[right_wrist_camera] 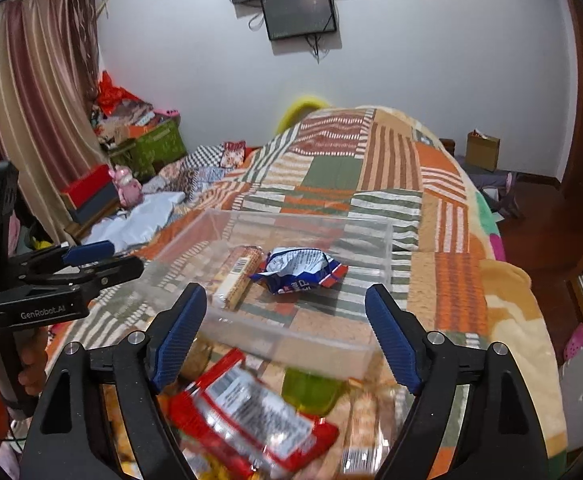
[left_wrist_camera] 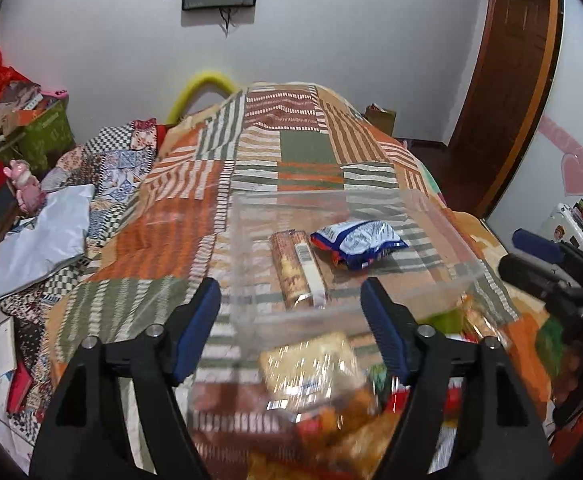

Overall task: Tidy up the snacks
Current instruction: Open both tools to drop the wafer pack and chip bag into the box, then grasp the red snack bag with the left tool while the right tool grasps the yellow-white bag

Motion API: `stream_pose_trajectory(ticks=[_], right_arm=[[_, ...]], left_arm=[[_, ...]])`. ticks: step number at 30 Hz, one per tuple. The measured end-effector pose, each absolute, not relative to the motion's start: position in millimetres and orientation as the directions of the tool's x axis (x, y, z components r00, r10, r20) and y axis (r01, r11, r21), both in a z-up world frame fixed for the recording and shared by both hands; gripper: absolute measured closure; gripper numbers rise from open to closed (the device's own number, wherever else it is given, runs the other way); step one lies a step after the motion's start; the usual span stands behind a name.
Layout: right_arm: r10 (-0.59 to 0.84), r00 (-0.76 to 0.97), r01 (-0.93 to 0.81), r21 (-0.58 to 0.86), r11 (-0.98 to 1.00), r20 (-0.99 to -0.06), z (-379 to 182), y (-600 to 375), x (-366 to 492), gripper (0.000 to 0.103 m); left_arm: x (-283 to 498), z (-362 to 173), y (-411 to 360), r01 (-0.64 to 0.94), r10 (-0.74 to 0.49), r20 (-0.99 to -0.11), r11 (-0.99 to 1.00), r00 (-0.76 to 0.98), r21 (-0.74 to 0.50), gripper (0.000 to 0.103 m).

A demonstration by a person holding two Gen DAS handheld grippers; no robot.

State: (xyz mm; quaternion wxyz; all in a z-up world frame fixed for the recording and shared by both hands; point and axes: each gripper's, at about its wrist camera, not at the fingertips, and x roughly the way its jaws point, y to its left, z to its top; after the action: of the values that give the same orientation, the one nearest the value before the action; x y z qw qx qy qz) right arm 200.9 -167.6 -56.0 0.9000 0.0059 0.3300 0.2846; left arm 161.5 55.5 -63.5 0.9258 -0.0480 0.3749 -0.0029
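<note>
A clear plastic bin [left_wrist_camera: 443, 216] [right_wrist_camera: 387, 240] sits on the patchwork bed. Inside lie a long biscuit roll [left_wrist_camera: 295, 268] [right_wrist_camera: 237, 274] and a blue-and-white snack bag [left_wrist_camera: 361, 242] [right_wrist_camera: 297, 270]. A pile of loose snacks lies in front of the bin: a pale cracker pack [left_wrist_camera: 311, 368], a red packet [right_wrist_camera: 247, 408] and a green item [right_wrist_camera: 309, 390]. My left gripper [left_wrist_camera: 291, 328] is open and empty above the cracker pack. My right gripper [right_wrist_camera: 285, 336] is open and empty above the red packet. Each gripper shows at the edge of the other's view.
The patchwork blanket [left_wrist_camera: 307, 148] covers the bed. Left of the bed are a grey plastic bag [left_wrist_camera: 43, 240], a pink toy [left_wrist_camera: 25, 188], green crates [left_wrist_camera: 47, 132] and clutter. A wooden door [left_wrist_camera: 511, 80] stands at the right. A screen [right_wrist_camera: 299, 12] hangs on the wall.
</note>
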Motion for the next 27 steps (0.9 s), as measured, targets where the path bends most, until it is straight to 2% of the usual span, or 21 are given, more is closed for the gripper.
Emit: stream_pose_trajectory(ticks=[2,7,18,25,27], right_arm=[[0.520,0.622,-0.504,0.208,0.838,-0.586,-55.4,-171.8,191.4,0.023],[0.525,0.610,-0.500,0.225,0.836,-0.594,-63.0,-177.8,170.4,0.022],[0.541,0.496,-0.500,0.286,0.817,-0.679,-113.2,-157.0,134.2,0.022],[0.494,0.474,-0.492,0.247,0.835,-0.729,-131.9,-136.1,123.9,0.022],[0.476,0.483,-0.493,0.221,0.841,-0.735,-135.1,-132.4,121.3,0.018]], left_arm=[[144.3,-63.1,56.8,-0.032,-0.036,-0.685,0.996,0.728,-0.086,0.024],[113.6,-70.9,61.7,-0.044,-0.041,-0.699,0.994,0.714,-0.103,0.021],[61.3,-113.7,71.5,-0.064,-0.050,-0.763,0.991,0.645,-0.118,0.021],[39.7,-130.0,74.7,-0.054,-0.067,-0.779,0.990,0.624,-0.128,0.021],[38.7,-133.5,76.0,-0.051,-0.077,-0.783,0.989,0.617,-0.138,0.021]])
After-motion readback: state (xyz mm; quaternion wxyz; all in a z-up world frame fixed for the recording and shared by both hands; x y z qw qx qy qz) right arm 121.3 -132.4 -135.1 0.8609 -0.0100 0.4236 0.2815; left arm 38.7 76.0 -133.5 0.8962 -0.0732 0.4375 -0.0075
